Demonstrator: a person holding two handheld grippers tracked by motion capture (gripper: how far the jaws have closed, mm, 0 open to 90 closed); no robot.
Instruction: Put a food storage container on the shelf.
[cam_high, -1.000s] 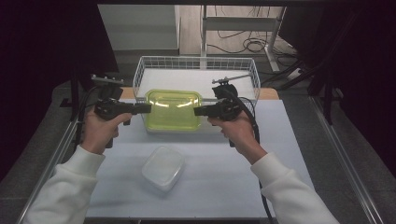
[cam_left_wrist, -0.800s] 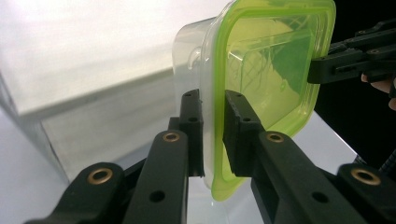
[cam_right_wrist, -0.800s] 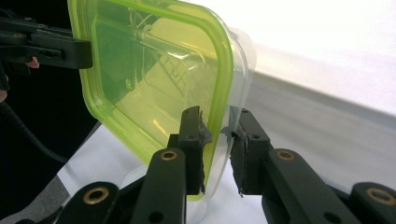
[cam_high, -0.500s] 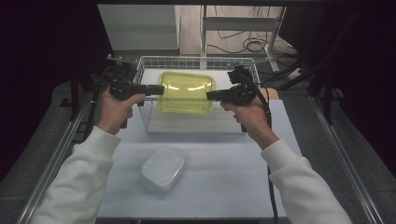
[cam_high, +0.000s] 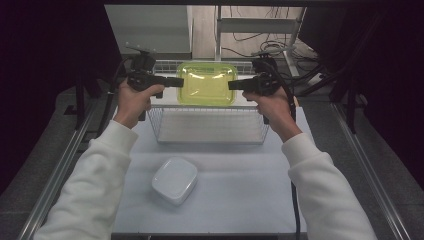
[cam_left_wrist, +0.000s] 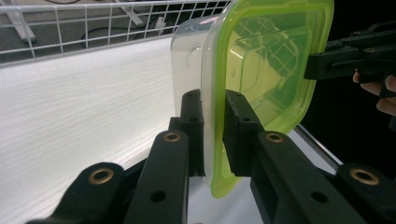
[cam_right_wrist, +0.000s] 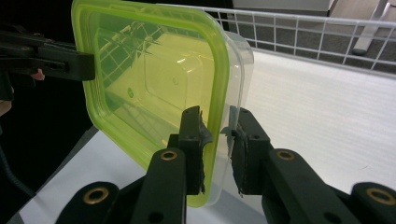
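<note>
A clear plastic container with a yellow-green lid (cam_high: 207, 82) hangs in the air over the far part of a white wire basket (cam_high: 210, 141). My left gripper (cam_high: 180, 81) is shut on its left rim and my right gripper (cam_high: 232, 85) on its right rim. In the left gripper view the left gripper (cam_left_wrist: 212, 100) pinches the lid edge of the container (cam_left_wrist: 266, 70), with the right gripper (cam_left_wrist: 327, 60) on the far edge. The right gripper view mirrors this: the right gripper (cam_right_wrist: 219, 116) clamps the container (cam_right_wrist: 154, 84), and the left gripper (cam_right_wrist: 70, 63) holds the opposite side.
A small white lidded container (cam_high: 174, 179) sits on the white table mat near the front, left of centre. The basket's wire walls (cam_left_wrist: 93, 28) (cam_right_wrist: 327, 37) rise around a white floor. Metal rails run along both table sides, and cables lie beyond the basket.
Both hands have carried the green-lidded container upward and farther away, from low near the basket's front to above its far part. The grips and the white container are unchanged.
</note>
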